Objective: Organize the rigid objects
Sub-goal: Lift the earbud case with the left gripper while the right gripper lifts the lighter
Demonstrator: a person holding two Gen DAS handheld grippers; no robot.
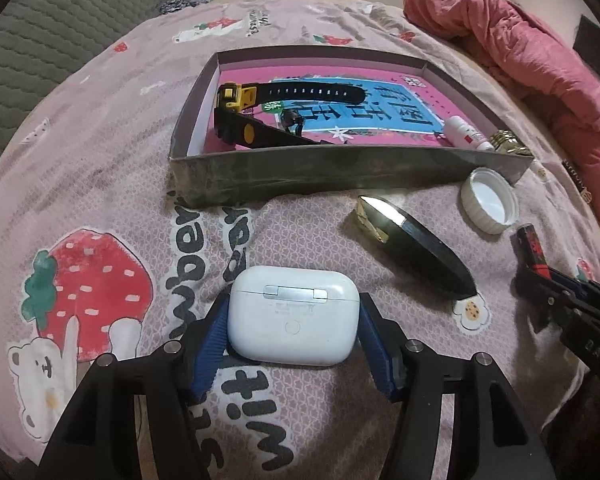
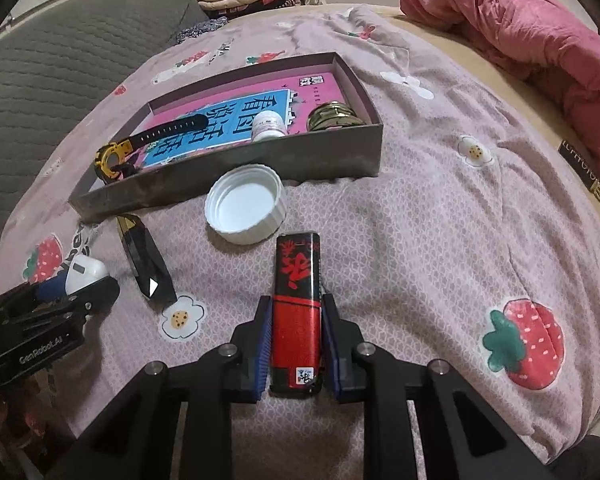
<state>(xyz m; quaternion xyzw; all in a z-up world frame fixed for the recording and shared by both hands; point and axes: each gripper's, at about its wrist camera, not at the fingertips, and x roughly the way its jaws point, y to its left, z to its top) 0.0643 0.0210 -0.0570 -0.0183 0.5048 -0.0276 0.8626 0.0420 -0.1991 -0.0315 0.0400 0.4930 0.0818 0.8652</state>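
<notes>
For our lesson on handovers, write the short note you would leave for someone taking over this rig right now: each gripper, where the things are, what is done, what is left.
Left gripper: closed on the white earbud case, low over the bedspread.
Right gripper: shut on the red and black lighter.
Done: the watch, the small white bottle and the gold lid lie in the box.
Left: put the earbud case and the lighter into the box, then the white cap and the black and gold clip, both on the bedspread in front of the box.

Both grippers [image 1: 294, 320] [image 2: 296, 320] clamped, angled downward
</notes>
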